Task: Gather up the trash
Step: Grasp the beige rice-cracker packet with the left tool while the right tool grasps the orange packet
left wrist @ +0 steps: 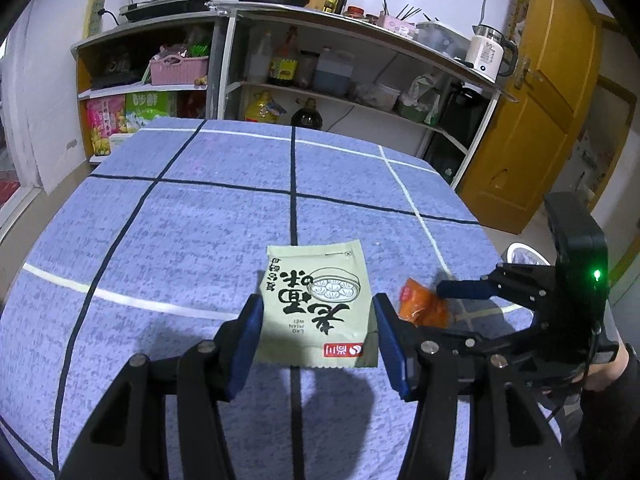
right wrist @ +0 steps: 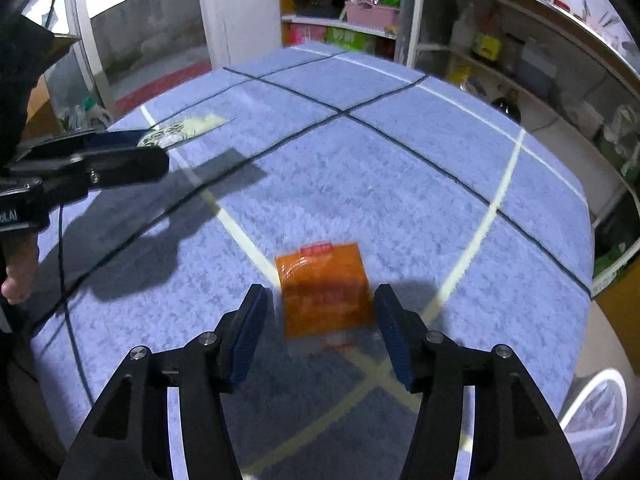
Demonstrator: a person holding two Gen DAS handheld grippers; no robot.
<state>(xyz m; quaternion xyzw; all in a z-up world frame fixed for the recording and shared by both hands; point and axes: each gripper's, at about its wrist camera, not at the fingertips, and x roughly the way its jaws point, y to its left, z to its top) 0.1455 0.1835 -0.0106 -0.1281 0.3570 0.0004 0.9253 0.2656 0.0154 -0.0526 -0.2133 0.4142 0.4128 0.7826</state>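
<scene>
A pale green sachet (left wrist: 316,304) with black print lies flat on the blue checked tablecloth (left wrist: 192,220). My left gripper (left wrist: 318,301) hovers over it, open, its blue pads standing off either side of the sachet. To its right lies an orange sachet (left wrist: 422,308), with my right gripper (left wrist: 448,310) reaching in from the right. In the right wrist view the orange sachet (right wrist: 324,292) lies on the cloth between the open fingers of my right gripper (right wrist: 320,293), with gaps on both sides. The left gripper (right wrist: 156,148) and green sachet (right wrist: 184,128) show at the far left.
Kitchen shelves (left wrist: 320,92) with bottles, a pink basket and pans stand beyond the table's far edge. A yellow door (left wrist: 532,120) is at the right. A white round bin (right wrist: 596,412) sits on the floor off the table's right corner. A hand (right wrist: 18,276) holds the left gripper.
</scene>
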